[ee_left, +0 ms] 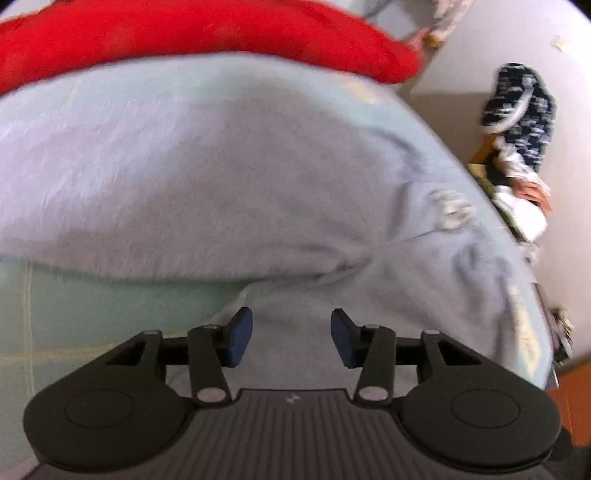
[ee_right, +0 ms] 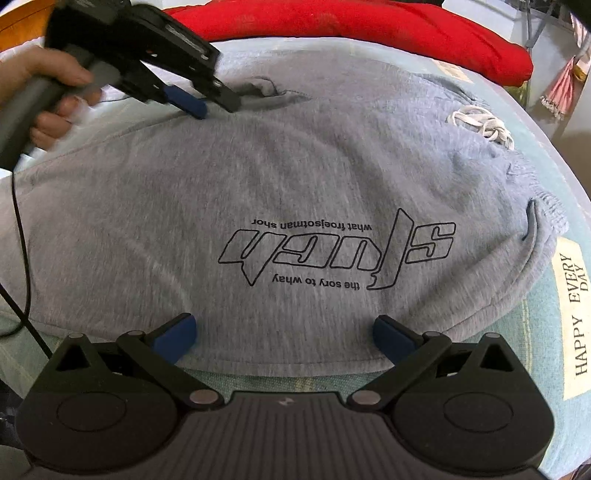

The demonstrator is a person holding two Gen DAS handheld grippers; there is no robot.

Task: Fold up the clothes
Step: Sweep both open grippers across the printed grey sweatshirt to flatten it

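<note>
Two handheld grippers with black linkages and blue pads. Right gripper (ee_right: pixel 284 338): jaws spread wide, nothing between the pads, poised over the near hem of the grey shorts (ee_right: pixel 280 192). Left gripper (ee_left: pixel 291 338): jaws partly apart, empty, pads clear of the cloth beneath them; from the right wrist view it sits at the far left edge of the shorts, its handle gripped by a bare hand (ee_right: pixel 55 99), a black cable (ee_right: pixel 16 236) trailing below.

Grey shorts: fleece, spread flat on a pale green bed cover (ee_right: pixel 546 332), waistband to the right with a knotted white drawstring (ee_right: pixel 480 123). Print in black outline, seen upside down: a large stylised word, not surely legible, with small lines reading "what froejsotman shor" and "the sory to whay".

Bed cover: bears a cream label (ee_right: pixel 572 314) reading "HAPPY EVERY DAY".

Red garment (ee_right: pixel 369 29): bunched along the far side of the bed, just beyond the shorts.

Floor beside the bed, left wrist view: a dark blue and white patterned shoe (ee_left: pixel 521 110) and a blurred heap of pale items (ee_left: pixel 524 199), unidentifiable.
</note>
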